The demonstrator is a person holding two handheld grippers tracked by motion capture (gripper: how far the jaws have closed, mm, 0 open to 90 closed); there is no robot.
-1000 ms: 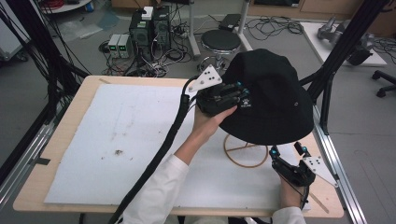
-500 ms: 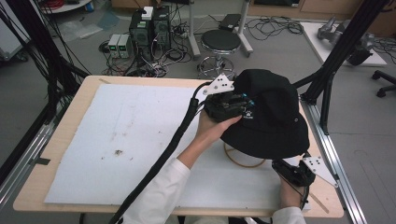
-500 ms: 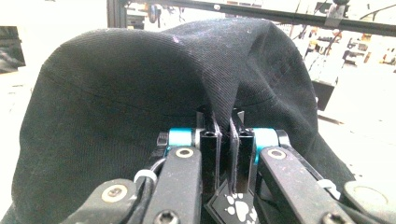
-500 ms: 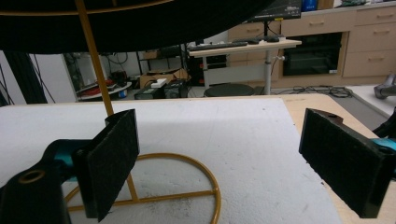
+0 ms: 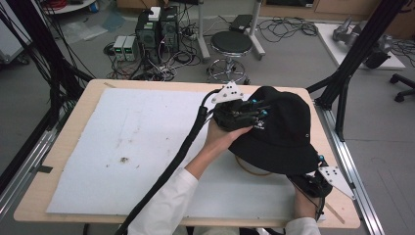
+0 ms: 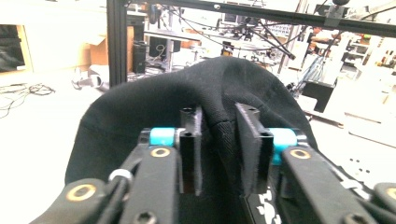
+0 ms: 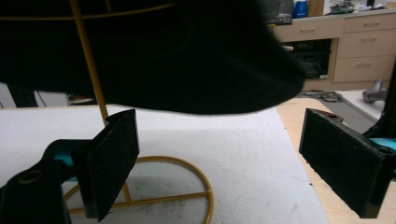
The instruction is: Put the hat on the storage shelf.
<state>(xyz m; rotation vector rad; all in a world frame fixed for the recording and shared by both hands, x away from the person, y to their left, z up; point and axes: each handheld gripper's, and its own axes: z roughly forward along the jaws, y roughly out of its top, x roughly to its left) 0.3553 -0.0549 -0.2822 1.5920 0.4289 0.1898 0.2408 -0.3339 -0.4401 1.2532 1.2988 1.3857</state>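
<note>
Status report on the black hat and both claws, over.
Left claw just been opening, hat fabric between its jaws. Right claw open, empty, by the gold stand. Black hat sits on the stand. Nothing in the way.

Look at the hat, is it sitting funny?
A little. The black hat sits tilted on its yellow wire stand, and a fold of its cloth bunches up between the left gripper jaws, which have just been opening. Nothing looks torn.

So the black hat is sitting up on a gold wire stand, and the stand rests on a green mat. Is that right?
Not quite: the mat is white, not green, as the high view shows. The rest holds: the black hat sits on the gold wire stand, which rests on that mat.
</note>
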